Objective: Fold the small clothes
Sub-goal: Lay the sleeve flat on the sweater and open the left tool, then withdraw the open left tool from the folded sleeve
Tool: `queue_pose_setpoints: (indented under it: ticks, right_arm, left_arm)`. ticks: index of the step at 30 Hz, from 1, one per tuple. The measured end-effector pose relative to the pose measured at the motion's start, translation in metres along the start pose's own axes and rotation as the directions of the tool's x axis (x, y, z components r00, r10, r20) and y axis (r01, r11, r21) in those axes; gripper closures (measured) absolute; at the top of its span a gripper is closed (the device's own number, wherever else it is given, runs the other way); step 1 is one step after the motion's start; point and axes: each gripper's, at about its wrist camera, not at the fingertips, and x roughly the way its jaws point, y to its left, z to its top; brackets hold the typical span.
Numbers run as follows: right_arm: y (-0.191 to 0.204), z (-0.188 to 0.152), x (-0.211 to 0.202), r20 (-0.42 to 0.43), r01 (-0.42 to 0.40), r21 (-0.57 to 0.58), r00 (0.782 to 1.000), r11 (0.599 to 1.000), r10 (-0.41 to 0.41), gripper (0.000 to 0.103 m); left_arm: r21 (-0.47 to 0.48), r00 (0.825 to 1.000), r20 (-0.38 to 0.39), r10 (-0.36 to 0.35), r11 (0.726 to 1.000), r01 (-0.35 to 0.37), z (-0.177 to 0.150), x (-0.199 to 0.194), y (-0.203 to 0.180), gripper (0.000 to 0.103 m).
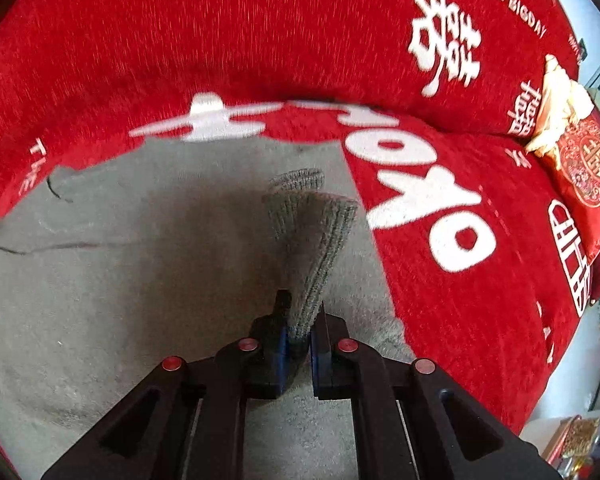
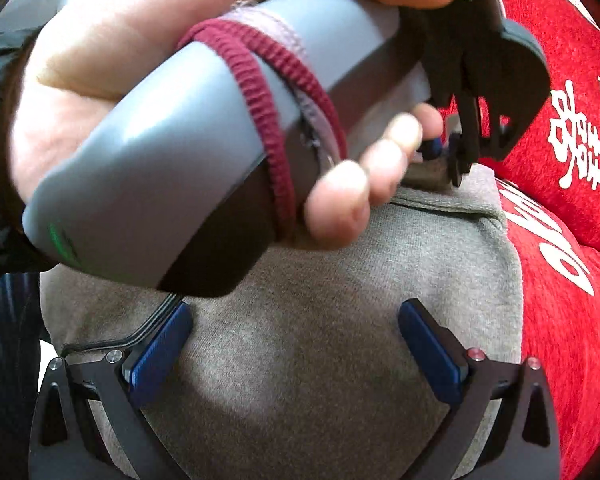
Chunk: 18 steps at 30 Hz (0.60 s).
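A small grey garment [image 1: 120, 280] lies spread on a red cover. My left gripper [image 1: 299, 336] is shut on its ribbed cuff [image 1: 312, 240] and holds it lifted above the fabric. In the right wrist view the same grey garment [image 2: 300, 320] fills the lower middle. My right gripper [image 2: 296, 344] is open just above it, with nothing between its blue pads [image 2: 160, 344]. The left gripper [image 2: 452, 160], held in a hand [image 2: 80, 92], crosses the top of that view and pinches the cuff at the garment's far edge.
The red cover [image 1: 260, 32] with white lettering spreads under and behind the garment and rises like a backrest. A red patterned cushion [image 1: 588, 172] with a cream cloth [image 1: 556, 108] lies at the far right. Household clutter [image 1: 572, 440] sits beyond the right edge.
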Motion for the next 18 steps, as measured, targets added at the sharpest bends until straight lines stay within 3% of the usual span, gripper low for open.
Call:
queue_pose_setpoints:
  ticks: [5,6,7,9,10,11,18]
  right_arm:
    - [-0.003,0.000,0.000,0.001,0.000,0.000,1.000,1.000,0.000,0.000]
    - [-0.003,0.000,-0.001,0.001,0.002,0.000,1.000,1.000,-0.002,0.000]
    - [-0.002,0.000,-0.002,0.001,0.002,-0.001,1.000,1.000,-0.002,0.000]
    - [-0.005,0.000,-0.001,-0.001,0.004,0.000,1.000,1.000,-0.004,0.000]
    - [-0.005,0.000,-0.001,-0.001,0.004,0.000,1.000,1.000,-0.004,0.000]
    - [-0.006,0.000,-0.001,-0.001,0.003,0.001,1.000,1.000,-0.003,0.000]
    - [-0.009,0.001,0.000,-0.002,0.002,0.002,1.000,1.000,-0.002,0.000]
  left_arm:
    - [0.041,0.998,-0.010,0.068,0.997,-0.067,-0.004,0.001,-0.012,0.095]
    - [0.038,0.997,-0.010,0.073,0.997,-0.073,-0.005,0.000,-0.014,0.093]
    - [0.044,0.998,-0.013,0.062,0.997,-0.061,-0.006,0.001,-0.015,0.085]
    - [0.083,0.996,-0.046,-0.072,0.994,0.076,-0.006,0.005,-0.018,0.010]
    - [0.090,0.990,-0.064,-0.122,0.988,0.127,-0.007,0.006,-0.019,0.000]
    - [0.090,0.986,-0.072,-0.153,0.983,0.159,-0.007,0.006,-0.020,0.000]
    - [0.035,0.988,-0.017,-0.155,0.987,0.156,-0.004,-0.020,-0.004,0.000]
